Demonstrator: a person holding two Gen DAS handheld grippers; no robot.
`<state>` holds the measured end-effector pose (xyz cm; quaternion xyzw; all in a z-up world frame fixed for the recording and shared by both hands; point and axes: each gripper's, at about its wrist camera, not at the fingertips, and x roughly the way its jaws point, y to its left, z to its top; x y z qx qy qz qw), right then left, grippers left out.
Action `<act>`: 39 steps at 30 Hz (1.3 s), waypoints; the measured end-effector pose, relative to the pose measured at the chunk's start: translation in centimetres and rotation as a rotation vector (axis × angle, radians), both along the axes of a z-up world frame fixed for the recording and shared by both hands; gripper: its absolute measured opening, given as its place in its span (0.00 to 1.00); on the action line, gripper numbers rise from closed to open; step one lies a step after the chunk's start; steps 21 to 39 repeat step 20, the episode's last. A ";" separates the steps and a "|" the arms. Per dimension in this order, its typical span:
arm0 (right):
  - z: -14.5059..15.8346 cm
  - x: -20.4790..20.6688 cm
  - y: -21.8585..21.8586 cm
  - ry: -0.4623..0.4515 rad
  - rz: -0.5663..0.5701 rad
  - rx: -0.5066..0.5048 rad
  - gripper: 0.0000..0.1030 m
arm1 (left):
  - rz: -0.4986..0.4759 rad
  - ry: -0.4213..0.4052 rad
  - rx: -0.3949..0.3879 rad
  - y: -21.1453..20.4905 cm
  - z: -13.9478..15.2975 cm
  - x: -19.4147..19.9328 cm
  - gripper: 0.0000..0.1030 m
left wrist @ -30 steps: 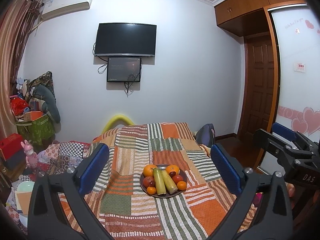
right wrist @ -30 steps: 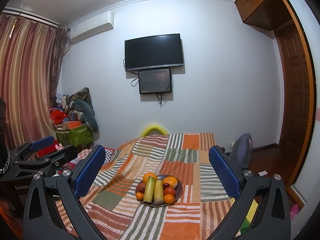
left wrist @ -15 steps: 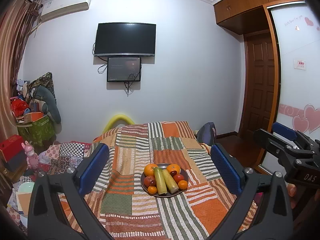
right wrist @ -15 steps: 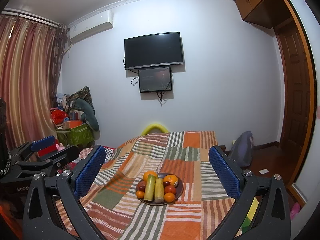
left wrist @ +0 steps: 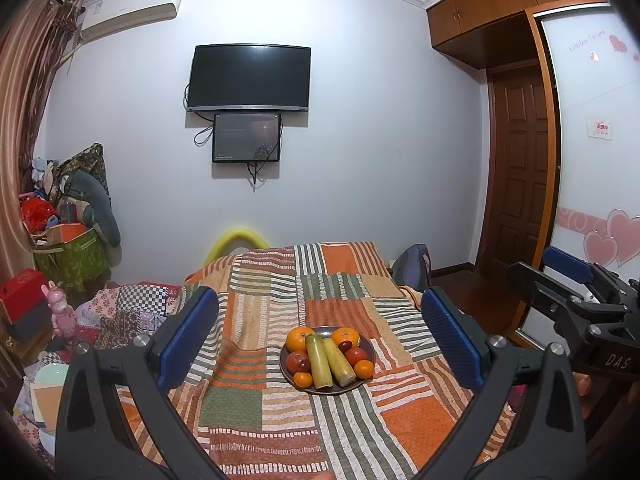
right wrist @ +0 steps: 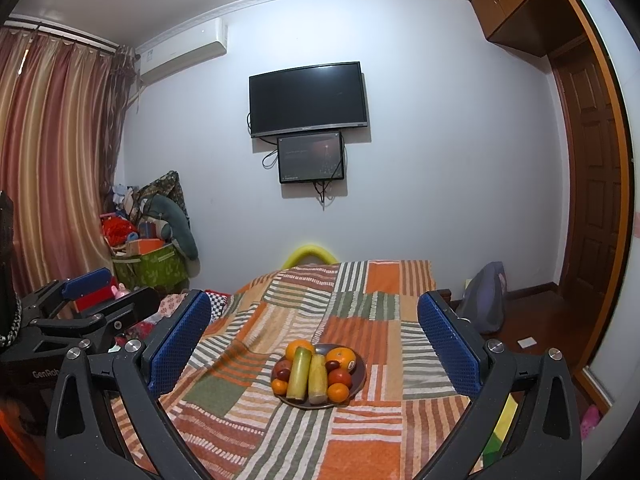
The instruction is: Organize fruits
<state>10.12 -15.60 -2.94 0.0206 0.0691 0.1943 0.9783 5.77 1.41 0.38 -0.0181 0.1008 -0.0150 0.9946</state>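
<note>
A dark round plate [left wrist: 366,345] [right wrist: 359,364] sits in the middle of a bed covered by a striped patchwork blanket [left wrist: 340,296] [right wrist: 360,312]. It holds two yellow-green corn cobs [left wrist: 320,360] [right wrist: 299,374], several oranges [left wrist: 297,338] [right wrist: 341,357] and red fruits [left wrist: 355,356] [right wrist: 340,377]. My left gripper [left wrist: 320,334] is open and empty, well short of the plate, which shows between its blue pads. My right gripper [right wrist: 314,340] is open and empty, equally far back. Each gripper shows at the edge of the other's view: the right one [left wrist: 568,280], the left one [right wrist: 104,292].
A wall with a TV [left wrist: 250,78] and a smaller screen lies beyond the bed. Piled boxes, bags and toys [left wrist: 68,232] crowd the floor at left. A wooden door [left wrist: 520,168] and a grey bag [right wrist: 486,296] are at right. A yellow hoop [left wrist: 236,240] peeks behind the bed.
Both views have drifted only slightly; the plate sits marginally lower and closer in frame. Both grippers stay open and empty.
</note>
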 end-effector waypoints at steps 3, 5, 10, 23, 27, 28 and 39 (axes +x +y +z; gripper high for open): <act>-0.1 0.0 0.0 -0.001 -0.005 0.000 1.00 | -0.005 0.007 -0.003 0.0 -0.1 0.1 1.00; -0.1 0.0 0.0 0.000 -0.002 -0.001 1.00 | -0.007 0.010 -0.007 0.1 -0.2 0.2 1.00; -0.1 -0.1 0.1 -0.003 -0.005 -0.006 1.00 | -0.016 0.010 -0.015 0.2 -0.1 0.2 1.00; -0.2 0.0 0.0 0.001 -0.008 -0.001 1.00 | -0.024 0.008 -0.016 0.3 -0.1 -0.1 1.00; -0.2 0.0 0.0 0.001 -0.008 -0.001 1.00 | -0.024 0.008 -0.016 0.3 -0.1 -0.1 1.00; -0.2 0.0 0.0 0.001 -0.008 -0.001 1.00 | -0.024 0.008 -0.016 0.3 -0.1 -0.1 1.00; -0.2 0.0 0.0 0.001 -0.008 -0.001 1.00 | -0.024 0.008 -0.016 0.3 -0.1 -0.1 1.00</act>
